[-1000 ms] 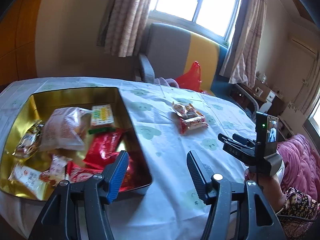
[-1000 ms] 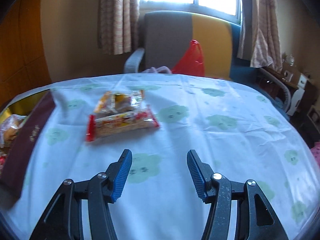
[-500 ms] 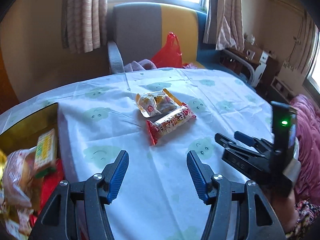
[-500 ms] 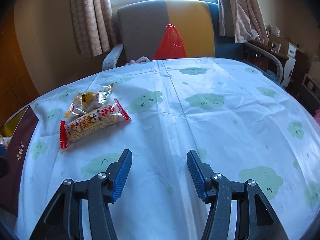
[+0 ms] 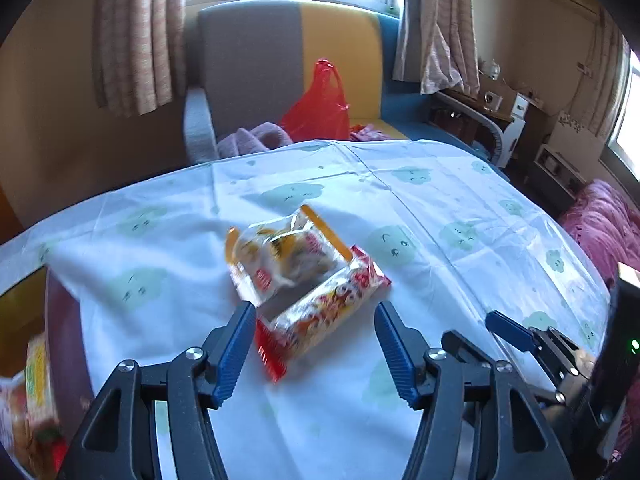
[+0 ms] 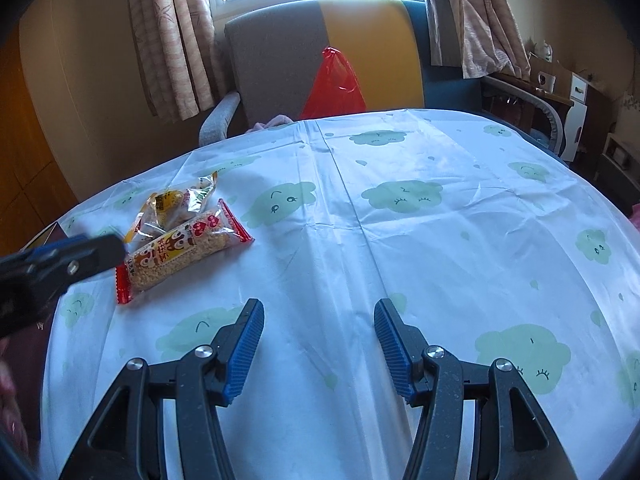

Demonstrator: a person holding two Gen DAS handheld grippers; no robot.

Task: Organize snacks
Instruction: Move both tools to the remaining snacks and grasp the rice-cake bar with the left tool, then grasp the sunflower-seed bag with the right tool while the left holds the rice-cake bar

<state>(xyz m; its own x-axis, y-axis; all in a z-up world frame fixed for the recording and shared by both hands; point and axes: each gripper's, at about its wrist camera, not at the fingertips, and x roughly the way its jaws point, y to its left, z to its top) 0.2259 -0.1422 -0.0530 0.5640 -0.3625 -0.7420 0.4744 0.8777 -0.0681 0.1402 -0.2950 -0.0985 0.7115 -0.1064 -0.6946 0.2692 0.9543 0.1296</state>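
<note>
**Left claw closes in on the last two packets**

The left claw (image 5: 314,342) has swung away from the gold tin (image 5: 18,300) at the table's left edge and now sits low over the cloth, its fingers spread wide and holding nothing. The red-ended rice bar (image 5: 320,320) lies right between the tips, not yet touched; a second ago it was well ahead. That reads as a pick about to start, with the tin as the likely drop spot.

The right claw (image 6: 318,346) is likewise spread and empty, hanging over bare tablecloth (image 6: 400,248) near the front edge, apart from the snacks.

Just beyond the rice bar, touching it, lies the clear orange-trimmed packet (image 5: 280,260). Past the table's far edge stands a chair (image 5: 256,60) with a red bag (image 5: 320,104)
</note>
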